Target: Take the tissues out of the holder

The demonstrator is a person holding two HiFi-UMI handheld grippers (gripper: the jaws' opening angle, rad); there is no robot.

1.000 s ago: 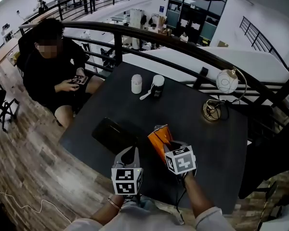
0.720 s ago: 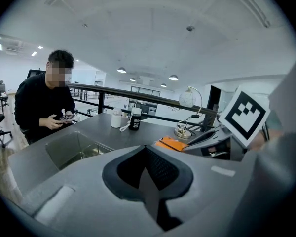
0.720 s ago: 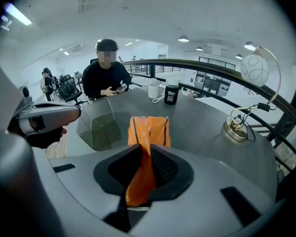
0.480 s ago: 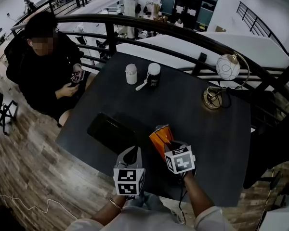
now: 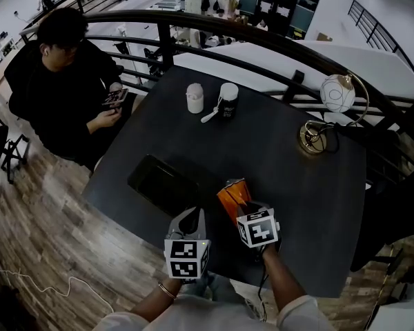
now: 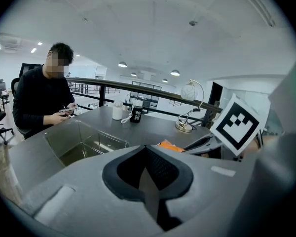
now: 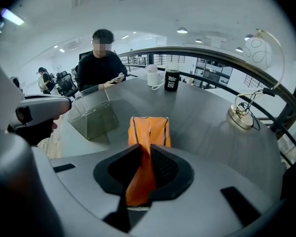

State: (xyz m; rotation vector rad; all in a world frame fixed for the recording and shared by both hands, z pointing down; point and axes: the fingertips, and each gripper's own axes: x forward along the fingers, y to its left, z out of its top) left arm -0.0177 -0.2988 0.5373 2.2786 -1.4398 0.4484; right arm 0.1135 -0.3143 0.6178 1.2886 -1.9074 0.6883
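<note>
One tissue pack [image 5: 232, 193], already out of the holder [image 5: 162, 181] and pinched in the right gripper [image 5: 245, 209].

Nearest, at the table's [image 5: 290, 178] near edge, the left gripper [image 5: 191, 217] has its jaws pressed together on nothing, while the right gripper's jaws clamp the near end of the orange tissue pack. The pack's long axis runs straight out along those jaws, away from the person toward the far side. Whether its far end touches the tabletop I cannot tell. The clear holder stands to the pack's left and a little farther out, just ahead of the left gripper and so nearer that hand; it looks empty. In my judgement, setting the pack down calls for the bare tabletop ahead or to the right, away from the holder. Beyond, a black cup [image 5: 228, 102] and a lamp [image 5: 337, 94] stand well apart from all this.
</note>
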